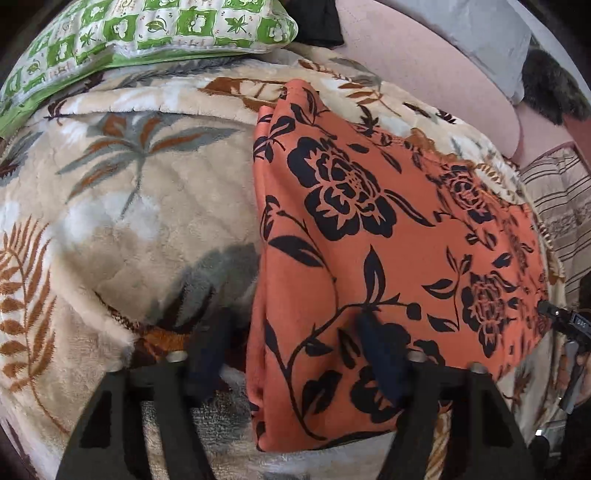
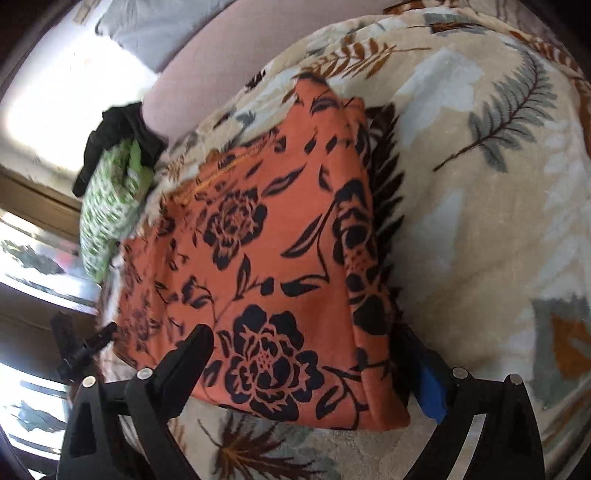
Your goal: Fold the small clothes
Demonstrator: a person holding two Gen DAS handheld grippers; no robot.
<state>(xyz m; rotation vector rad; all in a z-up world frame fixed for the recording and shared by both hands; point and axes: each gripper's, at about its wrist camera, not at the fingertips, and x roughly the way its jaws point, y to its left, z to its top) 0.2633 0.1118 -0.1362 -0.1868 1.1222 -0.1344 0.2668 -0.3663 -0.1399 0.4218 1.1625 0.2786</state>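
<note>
A folded orange garment with a black flower print [image 1: 369, 221] [image 2: 266, 240] lies flat on a beige leaf-patterned blanket [image 1: 147, 221] [image 2: 480, 221]. My left gripper [image 1: 295, 349] is open low over the garment's near left edge. One blurred finger is over the blanket and the other over the cloth, and neither pad presses on it. My right gripper [image 2: 308, 363] stands wide open astride the garment's near corner. Its blue-padded finger [image 2: 430, 384] is beside the folded edge. Nothing is held.
A green-and-white pillow [image 1: 147, 33] [image 2: 110, 206] lies at the blanket's far end, with a black cloth [image 1: 317, 22] [image 2: 118, 140] by it. A pink cushion [image 1: 424, 74], a grey pillow [image 1: 491, 33] and striped fabric [image 1: 561, 206] border the blanket.
</note>
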